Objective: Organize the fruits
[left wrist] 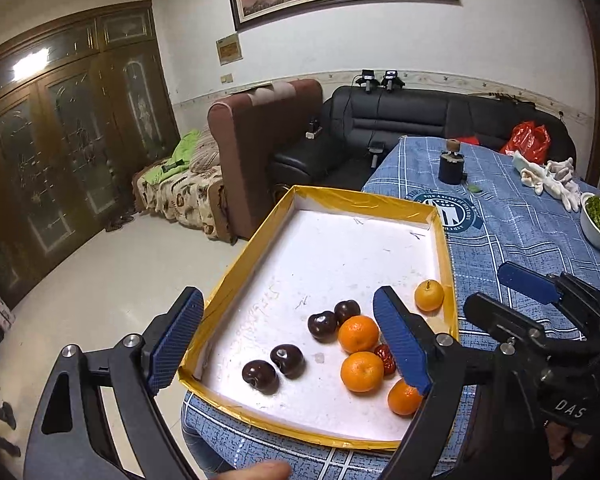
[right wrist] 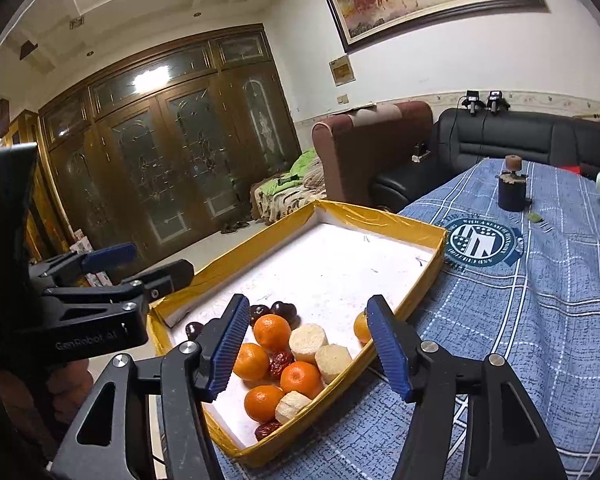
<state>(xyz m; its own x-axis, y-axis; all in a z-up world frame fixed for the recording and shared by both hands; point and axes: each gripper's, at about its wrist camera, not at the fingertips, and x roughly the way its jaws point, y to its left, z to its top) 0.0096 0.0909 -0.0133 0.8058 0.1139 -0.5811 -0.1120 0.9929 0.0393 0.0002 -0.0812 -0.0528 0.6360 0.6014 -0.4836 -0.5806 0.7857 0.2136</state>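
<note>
A shallow gold-rimmed tray [left wrist: 248, 248] [right wrist: 380, 216] with a white floor lies on the blue checked tablecloth [left wrist: 520, 240] [right wrist: 540, 300]. Its near end holds mandarins [left wrist: 358, 334] [right wrist: 272, 332], dark plums [left wrist: 287, 359] [right wrist: 283, 309], red dates [left wrist: 385, 358] [right wrist: 281, 362], pale cut cane pieces [right wrist: 308, 343] and a small yellow pear-like fruit [left wrist: 429, 295]. My left gripper [left wrist: 288, 350] is open and empty, hovering over the tray's near end. My right gripper [right wrist: 308, 348] is open and empty above the mandarins and cane pieces; it also shows in the left wrist view [left wrist: 540, 312].
A white bowl of greens [left wrist: 599, 220], white gloves [left wrist: 548, 176], a red bag [left wrist: 528, 140] and a dark cylinder with a round top [left wrist: 451, 166] [right wrist: 512, 190] sit on the table's far side. Sofas stand behind the table. The table edge runs along the tray's left side.
</note>
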